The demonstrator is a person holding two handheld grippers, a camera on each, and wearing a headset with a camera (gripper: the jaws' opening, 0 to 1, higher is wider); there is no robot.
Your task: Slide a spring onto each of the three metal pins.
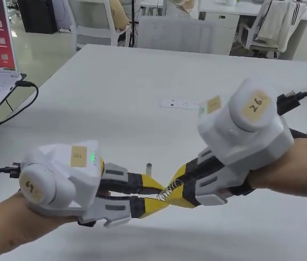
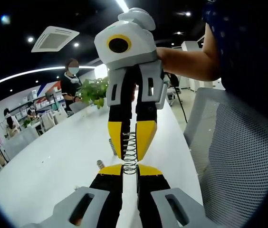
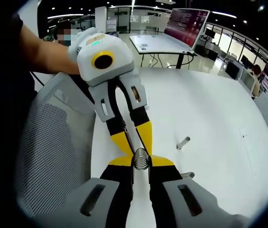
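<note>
Above the table (image 1: 142,81), left tool (image 1: 152,197) and right tool (image 1: 182,185) meet tip to tip — each pinching one spring (image 1: 167,192) end.

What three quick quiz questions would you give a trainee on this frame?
1. Which gripper clamps the spring? A left, B right, C neither.
2. True or false: the left gripper has its jaws wide open.
3. How many free pins show on the table in the right gripper view?
Key: 1 B, the right gripper. 2 False; it is shut on a thin pin. 3 Two.
</note>
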